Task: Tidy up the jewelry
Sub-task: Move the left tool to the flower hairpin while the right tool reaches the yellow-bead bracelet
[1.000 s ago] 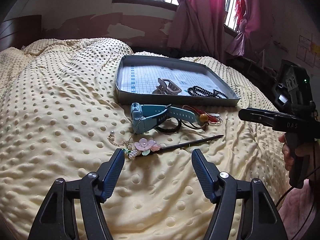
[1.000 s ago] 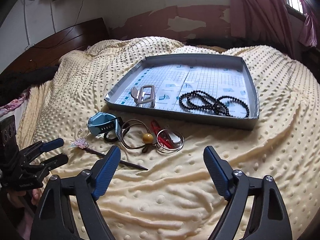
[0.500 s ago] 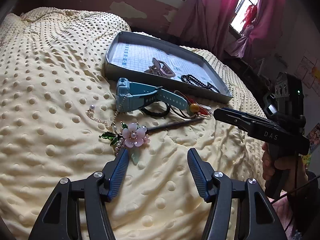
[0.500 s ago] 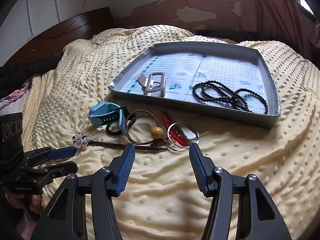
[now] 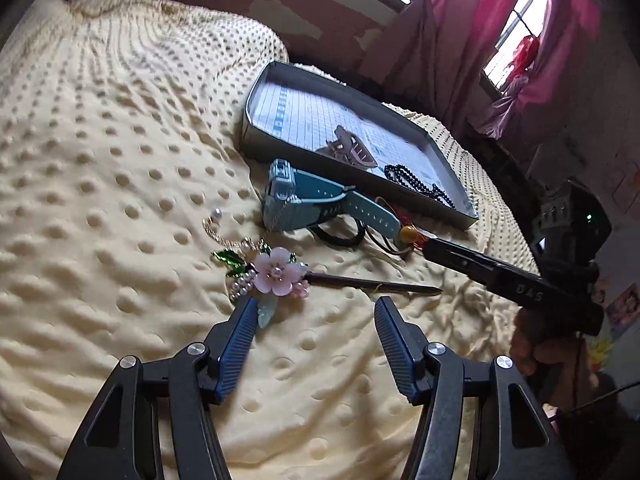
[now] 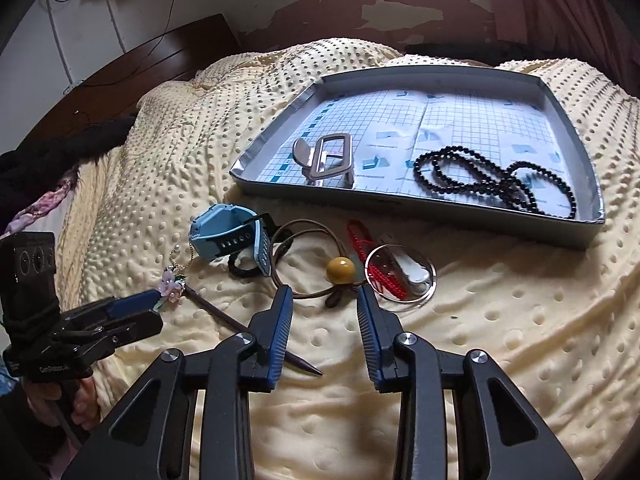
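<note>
Left claw [image 5: 314, 344] gapes wide, empty, low over the blanket [image 5: 120, 200]; right claw [image 6: 322, 316] also open, nr the yellow-bead cord [image 6: 340, 270]. Tray [image 6: 588, 184] sits beyond. Hairpin [image 5: 304, 278] lies just ahead of left claw: light, stiff stick, fragile flower [image 5: 276, 272], so prob. grip the stick.

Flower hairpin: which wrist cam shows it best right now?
Left wrist. The flower hairpin lies close ahead of the open left gripper, petals, pearls and dark stick all sharp. The right wrist view shows the hairpin small at far left, its stick partly hidden behind a right gripper finger.
</note>
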`<state>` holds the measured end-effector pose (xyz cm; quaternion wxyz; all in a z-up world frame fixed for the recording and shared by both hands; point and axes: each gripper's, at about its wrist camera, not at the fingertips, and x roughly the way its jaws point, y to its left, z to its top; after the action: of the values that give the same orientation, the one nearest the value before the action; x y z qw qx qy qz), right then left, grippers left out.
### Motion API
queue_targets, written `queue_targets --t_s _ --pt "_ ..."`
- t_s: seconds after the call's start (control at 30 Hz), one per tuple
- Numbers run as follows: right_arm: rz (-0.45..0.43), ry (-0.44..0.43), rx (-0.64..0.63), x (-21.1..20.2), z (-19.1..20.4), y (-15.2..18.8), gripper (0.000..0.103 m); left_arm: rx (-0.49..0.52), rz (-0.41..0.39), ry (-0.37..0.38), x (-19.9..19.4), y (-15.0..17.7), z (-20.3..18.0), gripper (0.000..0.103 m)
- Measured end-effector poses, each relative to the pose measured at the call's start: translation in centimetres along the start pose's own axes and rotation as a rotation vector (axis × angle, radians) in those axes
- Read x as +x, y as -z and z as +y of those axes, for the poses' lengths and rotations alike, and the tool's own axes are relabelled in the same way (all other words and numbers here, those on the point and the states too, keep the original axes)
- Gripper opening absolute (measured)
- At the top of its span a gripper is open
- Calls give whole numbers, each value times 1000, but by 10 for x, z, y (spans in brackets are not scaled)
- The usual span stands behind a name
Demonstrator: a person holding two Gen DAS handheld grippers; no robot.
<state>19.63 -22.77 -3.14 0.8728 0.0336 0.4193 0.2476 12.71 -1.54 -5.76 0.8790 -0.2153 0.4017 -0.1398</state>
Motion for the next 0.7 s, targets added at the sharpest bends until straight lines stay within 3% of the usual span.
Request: queue_targets --t_s 0.17,0.33,0.6,0.7 --pt "10 4 15 12 -4 -4 30 -103 10 17 5 0 0 57" --pt "4 6 9 22 -7 -10 30 -185 -8 -76 19 -8 0 57" --pt "19 7 23 37 -15 -19 29 -229 -8 -203 39 -27 -5 57" --pt "21 -2 40 37 -18 -18 22 -235 -11 -267 45 -30 -11 57"
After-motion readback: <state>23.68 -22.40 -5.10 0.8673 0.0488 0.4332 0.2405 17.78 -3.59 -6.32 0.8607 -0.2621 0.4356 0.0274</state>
